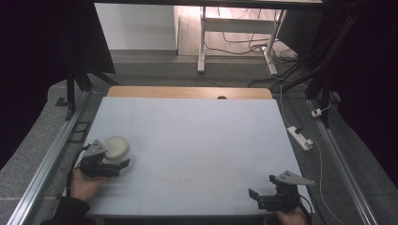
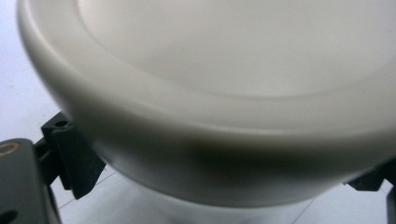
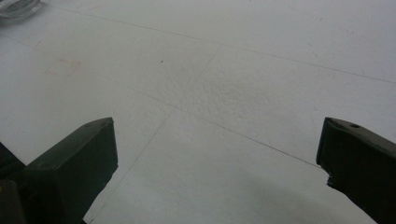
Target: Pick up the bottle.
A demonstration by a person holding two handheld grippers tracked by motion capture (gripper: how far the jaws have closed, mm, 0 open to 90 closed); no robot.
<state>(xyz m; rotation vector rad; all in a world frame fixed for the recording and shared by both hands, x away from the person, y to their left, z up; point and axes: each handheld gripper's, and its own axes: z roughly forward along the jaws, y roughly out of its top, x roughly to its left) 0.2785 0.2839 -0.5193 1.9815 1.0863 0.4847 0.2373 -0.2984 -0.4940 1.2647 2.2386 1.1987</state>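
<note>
- One pale surface [image 1: 197,140], bare but for a clear thing near its left edge, too blurred to name.
- Cream lid [image 1: 116,146] between left hand-held gripper [image 1: 115,161] jaws, apparently clamped; placement seemingly left.
- Right hand-held gripper [image 1: 263,197] wide open, empty, near corner.

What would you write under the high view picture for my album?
At a white table, the left gripper has its fingers around a white lidded container; the right gripper rests open near the front edge.
</note>
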